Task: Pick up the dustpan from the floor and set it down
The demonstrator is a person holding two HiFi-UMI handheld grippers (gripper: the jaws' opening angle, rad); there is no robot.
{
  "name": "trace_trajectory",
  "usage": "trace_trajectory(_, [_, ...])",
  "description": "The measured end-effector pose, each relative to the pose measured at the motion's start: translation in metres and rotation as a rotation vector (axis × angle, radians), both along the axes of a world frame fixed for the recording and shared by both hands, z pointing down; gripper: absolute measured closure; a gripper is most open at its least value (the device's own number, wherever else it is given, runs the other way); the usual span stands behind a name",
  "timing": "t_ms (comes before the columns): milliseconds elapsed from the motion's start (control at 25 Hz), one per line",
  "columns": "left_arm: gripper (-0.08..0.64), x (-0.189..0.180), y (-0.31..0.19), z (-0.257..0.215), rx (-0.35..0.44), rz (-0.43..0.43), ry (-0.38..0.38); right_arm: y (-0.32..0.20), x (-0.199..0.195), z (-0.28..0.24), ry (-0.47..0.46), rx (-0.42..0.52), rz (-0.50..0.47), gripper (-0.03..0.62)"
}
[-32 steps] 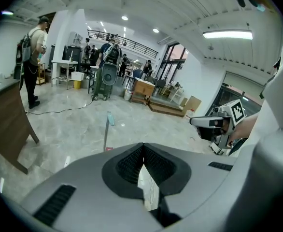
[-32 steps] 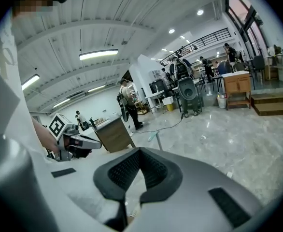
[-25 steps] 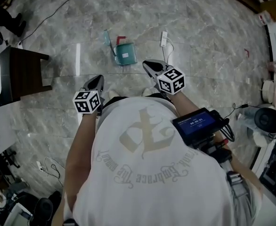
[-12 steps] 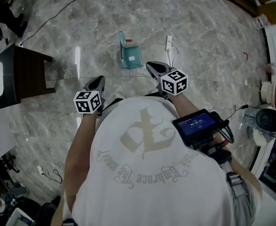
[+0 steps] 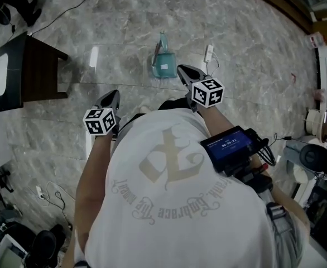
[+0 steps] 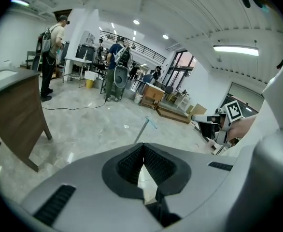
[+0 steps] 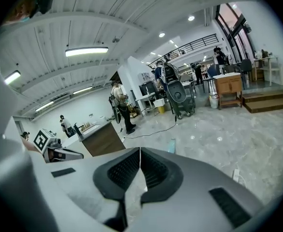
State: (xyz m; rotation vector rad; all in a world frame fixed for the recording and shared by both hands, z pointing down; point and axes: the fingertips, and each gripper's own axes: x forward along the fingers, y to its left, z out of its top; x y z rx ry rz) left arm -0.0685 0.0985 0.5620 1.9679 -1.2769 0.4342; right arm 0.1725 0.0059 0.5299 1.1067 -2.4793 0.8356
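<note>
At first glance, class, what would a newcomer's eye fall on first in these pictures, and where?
The teal dustpan lying on the pale marble floor, straight ahead of the person, stands out first. Nearer, the left gripper and right gripper hang shut and empty above the floor, and a dark wooden table stands at the left.

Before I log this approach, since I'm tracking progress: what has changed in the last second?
The view swung: the teal dustpan slid rightward in the head view, ending just left of the right gripper, handle pointing away. Nothing was grasped or released. Both the left gripper and the right stay shut and empty; the dustpan still lies on the floor.
</note>
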Motion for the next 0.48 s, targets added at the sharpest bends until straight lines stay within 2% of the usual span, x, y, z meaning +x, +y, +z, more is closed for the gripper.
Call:
trace_trajectory(240, [0.548,-0.031,0.008,0.011,0.004,-0.078,0.005,-0.015,-0.028,0.02,0.024,-0.034,-0.031,0.574])
trace_trajectory(480, [0.548,-0.042,0.011,0.02,-0.017,-0.146,0.017,-0.027,-0.045,0.039,0.052,-0.087,-0.09,0.574])
